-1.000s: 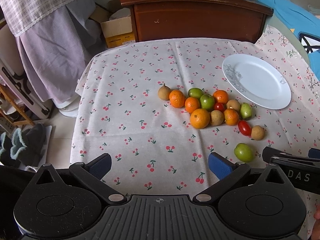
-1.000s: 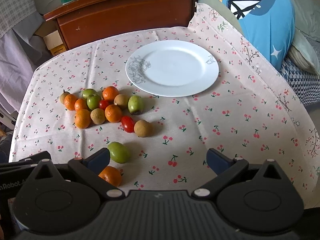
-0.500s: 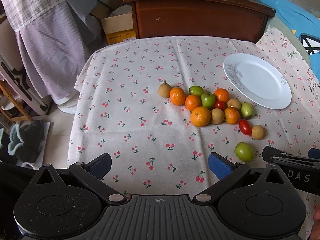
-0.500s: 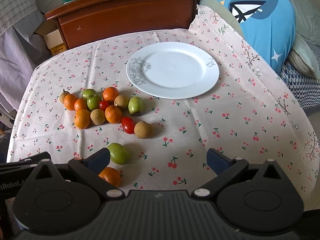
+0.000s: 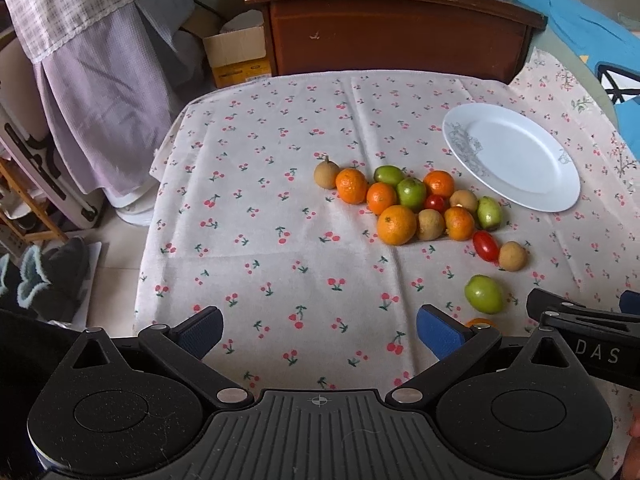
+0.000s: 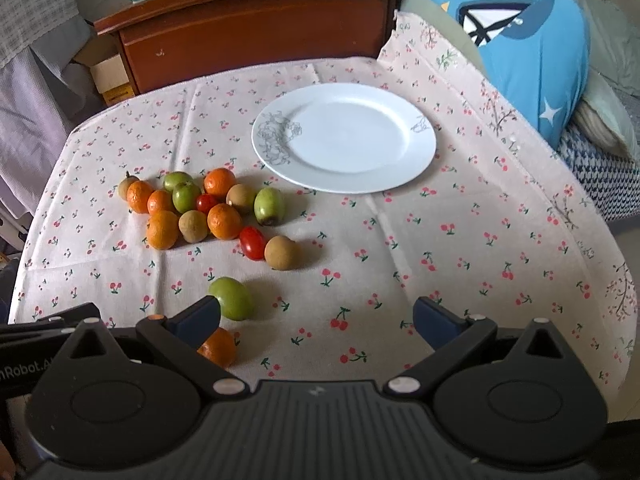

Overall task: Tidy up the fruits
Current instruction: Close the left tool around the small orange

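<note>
A cluster of several oranges, green fruits, brown fruits and red tomatoes point(image 5: 412, 204) lies mid-table; it also shows in the right wrist view point(image 6: 200, 208). An empty white plate point(image 5: 516, 160) point(image 6: 344, 140) sits beyond it to the right. A lone green fruit point(image 5: 483, 294) point(image 6: 231, 298) and a small orange point(image 6: 218, 347) lie nearest the grippers. My left gripper point(image 5: 318, 326) is open and empty above the near table edge. My right gripper point(image 6: 316, 316) is open and empty, its left finger point(image 6: 196, 318) beside the green fruit.
A cherry-print cloth point(image 5: 280, 200) covers the table. A brown wooden cabinet point(image 5: 392, 28) stands behind it. A cardboard box point(image 5: 236, 52) and hanging lilac cloth point(image 5: 100, 92) are at the left, with slippers point(image 5: 48, 272) on the floor. A blue cushion point(image 6: 528, 40) lies at the right.
Both grippers have drawn back and risen slightly, so the table looks a little farther. The fruits and plate have not moved. Both stay open.
</note>
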The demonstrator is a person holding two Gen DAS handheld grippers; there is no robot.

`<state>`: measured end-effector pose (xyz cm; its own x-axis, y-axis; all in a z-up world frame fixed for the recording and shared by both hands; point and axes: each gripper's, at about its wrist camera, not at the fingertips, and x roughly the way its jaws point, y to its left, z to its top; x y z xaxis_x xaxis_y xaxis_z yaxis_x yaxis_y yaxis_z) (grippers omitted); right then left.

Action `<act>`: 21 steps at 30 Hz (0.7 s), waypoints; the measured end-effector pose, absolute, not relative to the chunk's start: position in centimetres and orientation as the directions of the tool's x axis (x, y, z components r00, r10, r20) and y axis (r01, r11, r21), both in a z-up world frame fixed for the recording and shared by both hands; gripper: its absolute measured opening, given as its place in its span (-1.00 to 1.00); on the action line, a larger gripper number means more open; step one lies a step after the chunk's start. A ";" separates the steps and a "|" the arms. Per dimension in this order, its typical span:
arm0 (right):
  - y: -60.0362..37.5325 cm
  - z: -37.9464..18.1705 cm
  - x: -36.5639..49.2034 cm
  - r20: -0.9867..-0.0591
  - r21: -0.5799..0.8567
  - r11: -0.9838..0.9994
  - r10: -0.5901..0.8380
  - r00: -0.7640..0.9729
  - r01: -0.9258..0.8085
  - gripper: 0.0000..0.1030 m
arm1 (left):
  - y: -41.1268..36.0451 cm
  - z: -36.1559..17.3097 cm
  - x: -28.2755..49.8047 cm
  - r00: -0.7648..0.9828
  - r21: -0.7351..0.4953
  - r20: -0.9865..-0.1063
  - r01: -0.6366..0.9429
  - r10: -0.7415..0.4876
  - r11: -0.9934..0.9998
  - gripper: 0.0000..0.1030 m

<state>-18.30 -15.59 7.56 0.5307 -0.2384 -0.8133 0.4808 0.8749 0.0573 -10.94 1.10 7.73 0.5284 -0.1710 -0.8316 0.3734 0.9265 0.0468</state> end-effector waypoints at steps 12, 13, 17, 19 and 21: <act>-18.6 9.3 -22.7 -0.755 0.133 0.845 -0.251 0.605 0.517 0.98 | 0.3 6.8 -13.0 0.473 -0.025 -0.834 0.484 -0.285 0.875 1.00; -19.0 9.3 -23.2 -0.754 0.135 0.839 -0.258 0.604 0.527 0.98 | 0.2 6.5 -13.1 0.461 -0.036 -0.836 0.493 -0.297 0.869 1.00; -20.5 8.9 -24.3 -0.758 0.173 0.800 -0.265 0.596 0.575 0.98 | -0.5 5.7 -14.3 0.452 -0.046 -0.827 0.540 -0.335 0.841 1.00; -21.0 8.8 -24.6 -0.755 0.195 0.783 -0.264 0.600 0.590 0.98 | -1.0 5.3 -14.8 0.469 -0.024 -0.815 0.559 -0.340 0.829 1.00; -21.2 8.7 -24.6 -0.751 0.199 0.779 -0.269 0.603 0.595 0.98 | -1.4 5.0 -15.2 0.474 -0.017 -0.808 0.575 -0.350 0.818 1.00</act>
